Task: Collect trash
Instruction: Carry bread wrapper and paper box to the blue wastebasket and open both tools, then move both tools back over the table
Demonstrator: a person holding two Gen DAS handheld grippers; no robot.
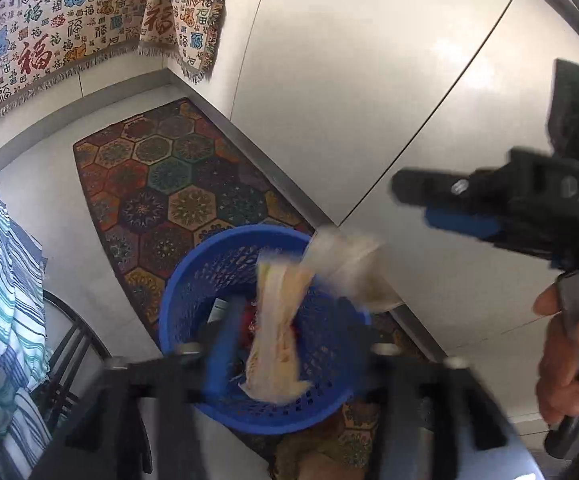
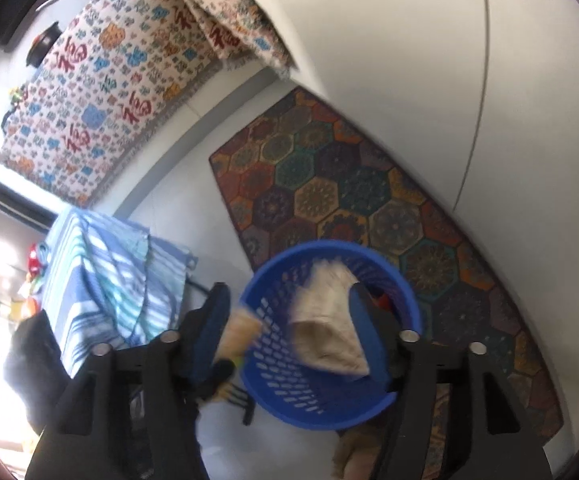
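Both hand-held grippers, left and right, hang released over the blue basket. Crumpled papers appear mid-drop, so the dumping step looks in hand. Next, likely fetch more trash.

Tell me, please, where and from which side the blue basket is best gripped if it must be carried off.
Grip the blue basket by its top rim, coming from above: it stands upright on the floor, mouth open upward, and its perforated wall is thin enough for one finger inside and one outside.

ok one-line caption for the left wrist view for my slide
Two pale crumpled wrappers drop blurred over a blue basket on a patterned rug, both grippers open.
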